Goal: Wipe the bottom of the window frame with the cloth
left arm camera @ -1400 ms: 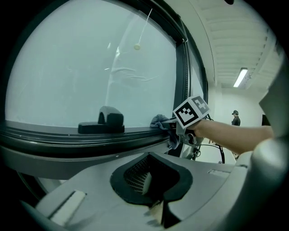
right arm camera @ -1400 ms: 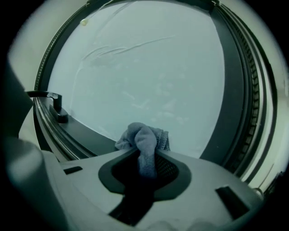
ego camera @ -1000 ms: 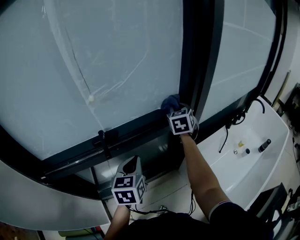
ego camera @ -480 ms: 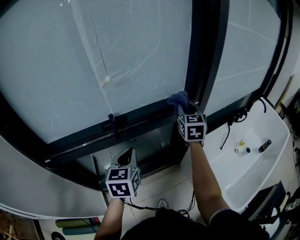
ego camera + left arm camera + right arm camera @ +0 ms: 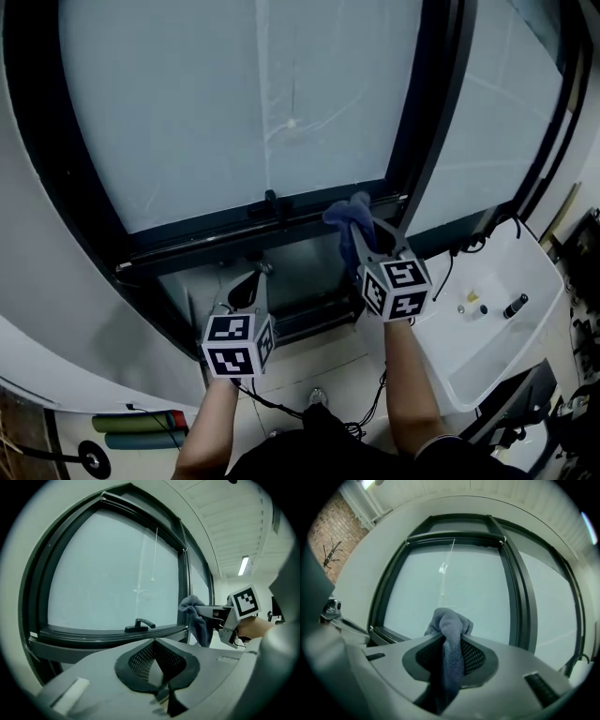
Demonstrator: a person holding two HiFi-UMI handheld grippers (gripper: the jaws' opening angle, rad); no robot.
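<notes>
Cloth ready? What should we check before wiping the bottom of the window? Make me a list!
1. Cloth held tight in the right gripper's jaws: ok.
2. Cloth touching the bottom of the window frame: cannot tell.
3. Left gripper shut, empty, low and out of the way: ok.
4. Wiping path free: not ok, a handle sits on the frame.

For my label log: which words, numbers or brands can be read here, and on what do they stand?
No readable text.
The cubes on the left gripper and right gripper bear only square patterns.
The cloth is plain.
Any print on the small items in the white basin is too small to read.
</notes>
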